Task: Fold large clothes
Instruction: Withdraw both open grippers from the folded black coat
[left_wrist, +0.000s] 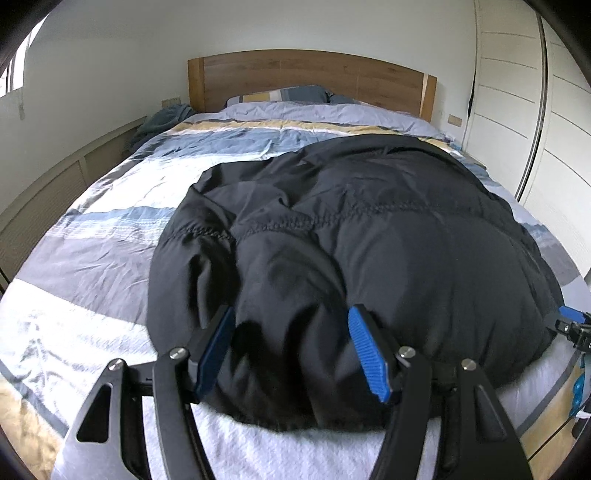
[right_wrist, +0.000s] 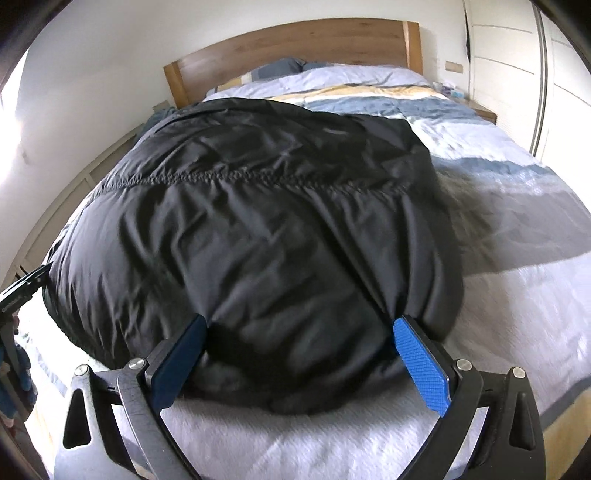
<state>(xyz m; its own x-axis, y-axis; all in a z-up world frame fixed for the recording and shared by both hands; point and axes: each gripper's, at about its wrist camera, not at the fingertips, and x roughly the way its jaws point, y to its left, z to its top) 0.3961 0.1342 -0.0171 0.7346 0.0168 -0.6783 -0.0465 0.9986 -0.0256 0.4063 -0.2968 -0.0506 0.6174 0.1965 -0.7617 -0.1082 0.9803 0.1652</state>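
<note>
A large black puffy jacket (left_wrist: 369, 240) lies spread on the bed, and it also fills the right wrist view (right_wrist: 258, 221). My left gripper (left_wrist: 291, 325) is open, its blue pads on either side of the jacket's near hem at the left. My right gripper (right_wrist: 303, 332) is open, its jaws wide around the near hem at the right. The right gripper's tip shows at the right edge of the left wrist view (left_wrist: 576, 325). The left gripper's tip shows at the left edge of the right wrist view (right_wrist: 22, 288).
The bed (left_wrist: 92, 240) has a striped blue, grey and yellow cover. A wooden headboard (left_wrist: 314, 77) and pillows (left_wrist: 280, 94) stand at the far end. White wardrobe doors (left_wrist: 535, 110) run along the right. A low cabinet (left_wrist: 55, 192) runs along the left wall.
</note>
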